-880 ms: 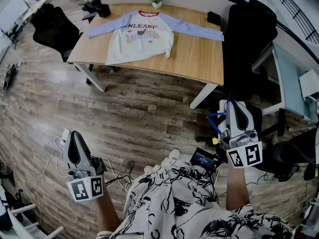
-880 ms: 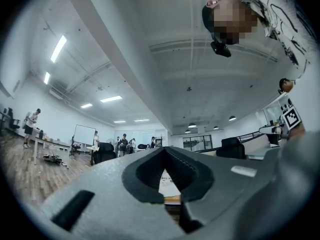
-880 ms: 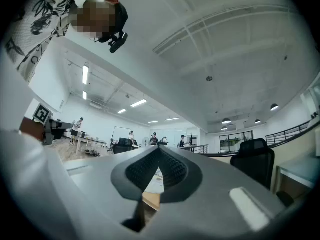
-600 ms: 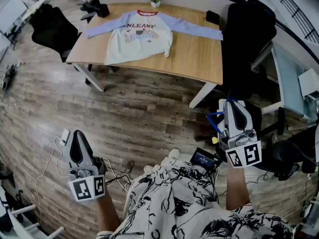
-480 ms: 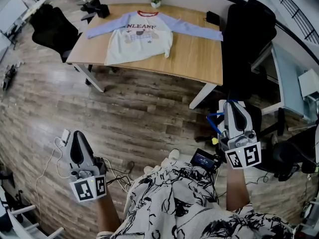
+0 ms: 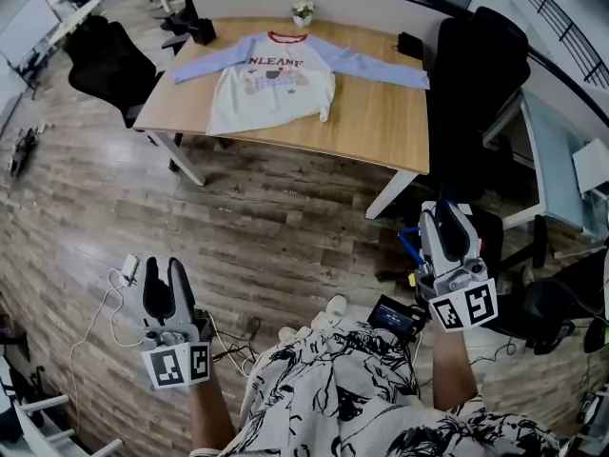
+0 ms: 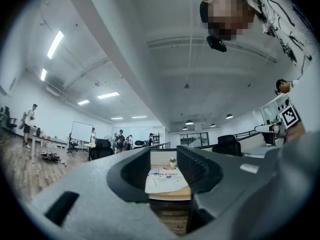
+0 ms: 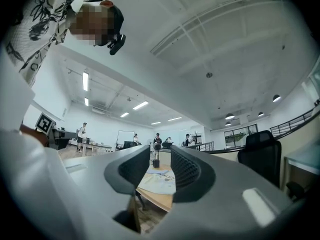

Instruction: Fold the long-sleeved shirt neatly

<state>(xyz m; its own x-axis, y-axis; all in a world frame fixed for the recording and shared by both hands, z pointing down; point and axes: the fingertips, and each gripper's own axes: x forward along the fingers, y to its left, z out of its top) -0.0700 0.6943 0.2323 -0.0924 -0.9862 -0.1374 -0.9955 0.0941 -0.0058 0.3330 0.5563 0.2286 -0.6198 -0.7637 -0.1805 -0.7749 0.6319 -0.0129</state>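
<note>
Soft long-sleeved shirt (image 6: 274, 82) flat on rectangular wooden table (image 6: 381, 127); left gripper (image 6: 164, 270) and right gripper (image 6: 447, 215) ribbed-jawed, slightly apart, empty.

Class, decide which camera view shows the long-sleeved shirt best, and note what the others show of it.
The head view: the shirt lies flat on the table, both sleeves spread. The left gripper view shows it small and foreshortened, far beyond the jaws; the right gripper view catches only part.

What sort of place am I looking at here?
Probably an open-plan office or lab: a wooden desk with a shirt spread flat on it, black office chairs beside it, and, in the left gripper view, a whiteboard and people standing under ceiling strip lights.
</note>
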